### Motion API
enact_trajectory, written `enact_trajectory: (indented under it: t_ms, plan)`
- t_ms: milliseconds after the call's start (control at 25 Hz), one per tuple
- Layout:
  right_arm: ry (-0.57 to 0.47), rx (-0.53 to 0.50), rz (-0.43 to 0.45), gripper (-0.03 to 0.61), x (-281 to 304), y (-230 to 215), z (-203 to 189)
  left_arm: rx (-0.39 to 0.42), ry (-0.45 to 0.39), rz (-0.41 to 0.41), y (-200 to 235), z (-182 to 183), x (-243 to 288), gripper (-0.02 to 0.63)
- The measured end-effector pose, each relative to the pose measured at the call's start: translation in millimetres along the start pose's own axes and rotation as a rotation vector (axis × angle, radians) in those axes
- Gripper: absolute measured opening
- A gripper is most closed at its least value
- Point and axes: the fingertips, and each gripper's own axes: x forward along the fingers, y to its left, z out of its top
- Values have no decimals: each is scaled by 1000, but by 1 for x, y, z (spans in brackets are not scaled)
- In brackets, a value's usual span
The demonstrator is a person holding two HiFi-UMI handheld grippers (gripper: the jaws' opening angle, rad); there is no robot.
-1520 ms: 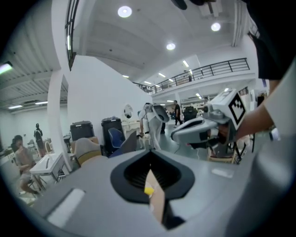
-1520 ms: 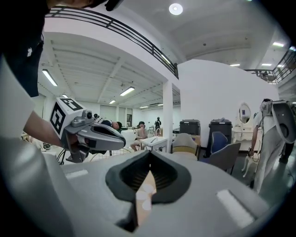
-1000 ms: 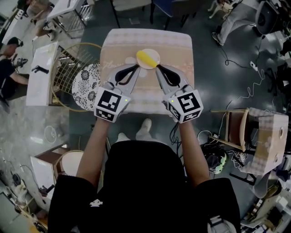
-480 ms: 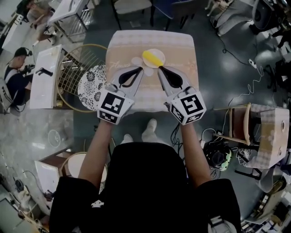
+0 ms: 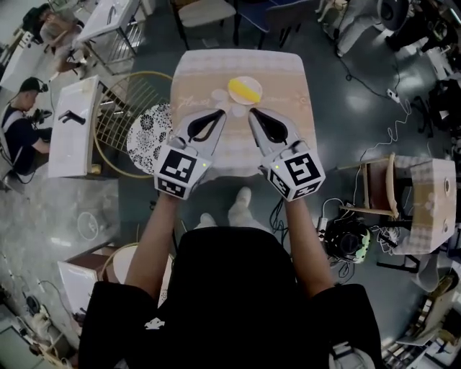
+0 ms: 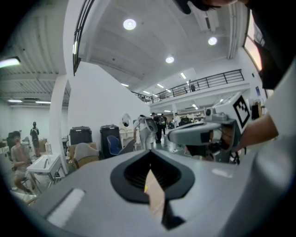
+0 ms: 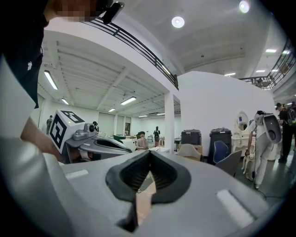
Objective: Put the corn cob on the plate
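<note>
A yellow corn cob (image 5: 243, 89) lies on a pale round plate (image 5: 253, 81) at the far middle of a small table with a beige cloth (image 5: 288, 108). My left gripper (image 5: 221, 113) and right gripper (image 5: 252, 113) hover side by side over the table's near half, short of the plate, both shut and empty. In the left gripper view my own jaws (image 6: 149, 155) meet with nothing between them, and the right gripper (image 6: 203, 134) shows beside them. In the right gripper view the jaws (image 7: 149, 155) are also shut, with the left gripper (image 7: 99, 146) on the left.
A small pale disc (image 5: 220, 94) lies left of the plate. A gold wire stand with a patterned plate (image 5: 148, 130) and a white side table (image 5: 72, 126) stand left of the table. A wooden chair (image 5: 378, 191) is at the right, more chairs (image 5: 205, 11) behind.
Both grippers have drawn back from the plate toward the person and risen a little, still shut. The corn cob stays on the plate.
</note>
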Motion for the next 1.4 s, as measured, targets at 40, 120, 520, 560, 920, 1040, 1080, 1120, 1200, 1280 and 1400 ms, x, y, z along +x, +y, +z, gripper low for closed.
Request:
enact_trajectory:
  t_ms: [40,120,520,560,920,1040,1080,1120,1200,1280,1400]
  plan:
    - [-1,-2,-4,2,-3,4,1,-1,-2,-4,-3,-1,-4,6]
    - [-3,-7,-13,2,-9,12,4,0,-8,-13,-9,-1,-13,6]
    - [3,-18,-41,2,-27,57,8,-1,-38,-45,-23,3,-53,6]
    - [3,-20,-43,2,-28,60,8,-2,-42,-47,-23,3,-56,6]
    - [14,-36,-45,2,-37,91,10,-6,-49,-65,-35,-3,-80,6]
    - [20,-38,-41,2,-37,100,8,-5,-53,-66,-36,-4,-87,6]
    - [21,-39,-41,2,-38,101,8,-7,-57,-65,-37,-4,-88,6]
    - [21,-41,-40,2,-39,103,8,-10,-60,-64,-38,-4,-89,6]
    - [18,-46,-37,2,-41,105,9,-15,-65,-62,-38,-3,-90,6]
    - [17,-48,-33,2,-41,107,10,-18,-67,-59,-38,-3,-92,6]
    - [22,-47,-32,2,-42,108,9,-20,-70,-57,-39,-3,-94,6]
